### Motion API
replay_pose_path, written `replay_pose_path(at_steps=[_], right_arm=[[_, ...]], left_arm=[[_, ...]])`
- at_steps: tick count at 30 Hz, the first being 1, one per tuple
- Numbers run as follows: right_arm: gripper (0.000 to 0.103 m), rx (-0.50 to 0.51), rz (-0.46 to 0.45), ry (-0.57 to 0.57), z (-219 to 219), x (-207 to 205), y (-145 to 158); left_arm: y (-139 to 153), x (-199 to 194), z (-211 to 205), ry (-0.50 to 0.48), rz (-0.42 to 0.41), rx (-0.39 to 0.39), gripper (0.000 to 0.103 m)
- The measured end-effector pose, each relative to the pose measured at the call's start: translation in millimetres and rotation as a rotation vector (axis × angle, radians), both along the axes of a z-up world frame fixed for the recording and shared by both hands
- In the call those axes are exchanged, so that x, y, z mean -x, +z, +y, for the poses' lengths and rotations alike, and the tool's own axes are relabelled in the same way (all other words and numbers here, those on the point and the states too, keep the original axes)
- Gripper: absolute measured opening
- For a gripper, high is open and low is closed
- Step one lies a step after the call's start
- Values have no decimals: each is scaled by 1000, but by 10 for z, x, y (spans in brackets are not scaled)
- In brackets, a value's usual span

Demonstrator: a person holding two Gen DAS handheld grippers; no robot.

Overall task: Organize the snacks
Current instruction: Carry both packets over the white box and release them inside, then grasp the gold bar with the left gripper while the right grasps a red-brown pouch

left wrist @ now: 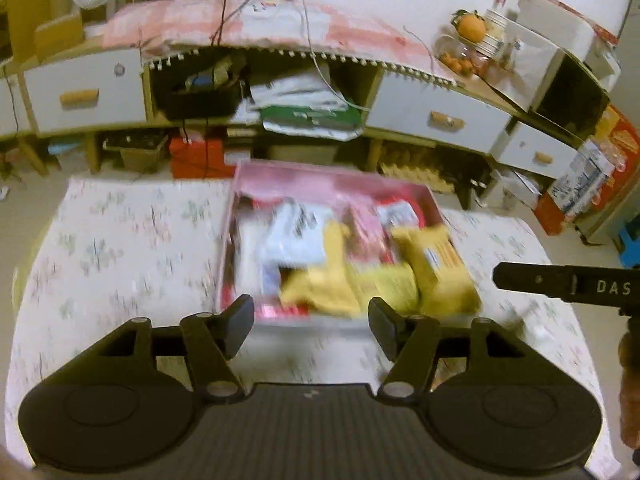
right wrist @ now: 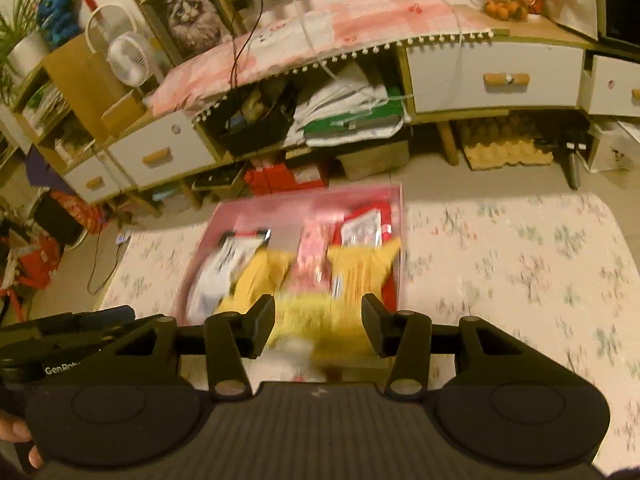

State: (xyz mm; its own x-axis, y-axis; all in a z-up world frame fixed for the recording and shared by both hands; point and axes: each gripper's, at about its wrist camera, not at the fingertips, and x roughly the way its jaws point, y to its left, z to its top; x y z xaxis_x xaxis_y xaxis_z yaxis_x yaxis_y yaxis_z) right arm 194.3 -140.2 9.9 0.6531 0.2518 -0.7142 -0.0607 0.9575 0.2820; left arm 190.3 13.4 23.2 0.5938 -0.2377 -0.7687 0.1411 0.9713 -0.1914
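Note:
A pink box [left wrist: 256,178] stands on the floral tablecloth and holds several snack packs: yellow ones [left wrist: 436,260], a white one [left wrist: 292,236] and a red and pink one [left wrist: 366,236]. The view is blurred. My left gripper [left wrist: 311,322] is open and empty, just before the box's near edge. In the right wrist view the same pink box [right wrist: 280,204] shows with yellow packs [right wrist: 360,272] and a white pack [right wrist: 224,264]. My right gripper [right wrist: 318,326] is open above the near end of the box, with nothing between its fingers.
The floral tablecloth [left wrist: 120,248] spreads to the left of the box, and to its right in the right wrist view [right wrist: 520,264]. Behind the table stands a low cabinet with white drawers [left wrist: 84,92], cables and stacked bags. The right gripper's body [left wrist: 568,284] shows at the right edge.

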Motion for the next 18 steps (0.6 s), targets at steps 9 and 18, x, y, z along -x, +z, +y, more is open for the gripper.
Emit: replay_pose_path(at_steps=[9, 18], right_arm=[[49, 19, 91, 46, 32, 653, -128], [53, 118, 258, 184, 200, 1288, -604]], left_arm=[[-294, 782, -129, -68, 93, -53, 71], [-594, 1123, -299, -121, 145, -106, 71]])
